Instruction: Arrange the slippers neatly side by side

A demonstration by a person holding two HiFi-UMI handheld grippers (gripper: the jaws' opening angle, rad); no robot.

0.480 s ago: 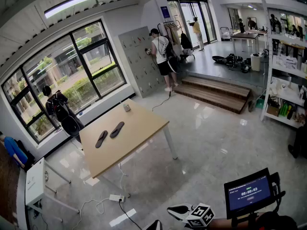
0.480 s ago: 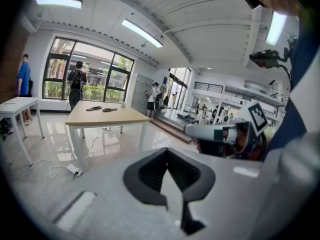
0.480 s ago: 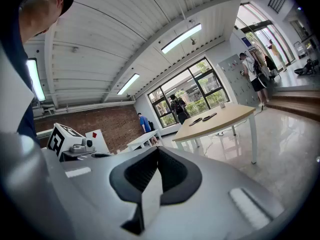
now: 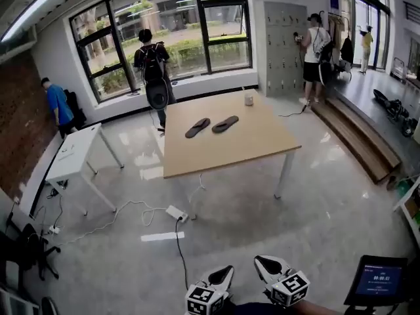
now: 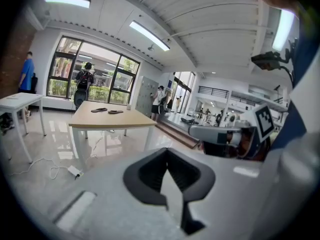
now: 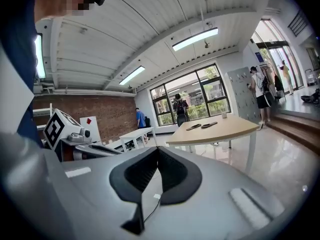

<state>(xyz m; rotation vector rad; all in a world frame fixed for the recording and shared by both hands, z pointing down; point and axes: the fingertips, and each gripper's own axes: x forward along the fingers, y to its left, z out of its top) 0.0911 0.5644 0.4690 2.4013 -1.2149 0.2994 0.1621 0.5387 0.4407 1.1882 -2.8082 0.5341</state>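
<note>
The wooden table (image 4: 262, 143) now sits centred before the windows (image 4: 170, 31), slippers (image 4: 197, 128) on it; left tool (image 4: 225, 272) and right tool (image 4: 264, 263) closed, empty.

Slippers (image 4: 197, 128) dark grey; table (image 4: 249, 143) light wood; side table (image 4: 72, 153) white; brick wall (image 4: 16, 117) red-brown.

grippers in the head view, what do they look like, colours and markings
The left gripper and right gripper both have pale grey-white bodies. Their fingers are lined in black and taper to a point. Each gripper carries a white cube printed with black square markers. The person wears a dark blue top.
</note>
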